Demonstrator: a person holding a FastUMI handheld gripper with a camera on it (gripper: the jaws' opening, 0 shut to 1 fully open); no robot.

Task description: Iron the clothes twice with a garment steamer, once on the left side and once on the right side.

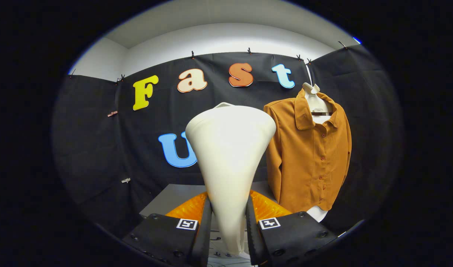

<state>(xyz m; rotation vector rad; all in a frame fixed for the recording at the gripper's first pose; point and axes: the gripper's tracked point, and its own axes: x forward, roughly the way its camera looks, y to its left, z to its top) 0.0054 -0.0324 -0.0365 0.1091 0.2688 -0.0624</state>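
Gripping the garment steamer: gripper has both fingers pressed on the narrow lower handle, one each side. Steamer stands upright btwn fingers, white, flaring to a wide head at top. Grey table just beyond fingers. Further back, right of steamer head, brown button shirt hangs on a white hanger w/ collar open, in front of the black booth wall. Steamer head apart from shirt.
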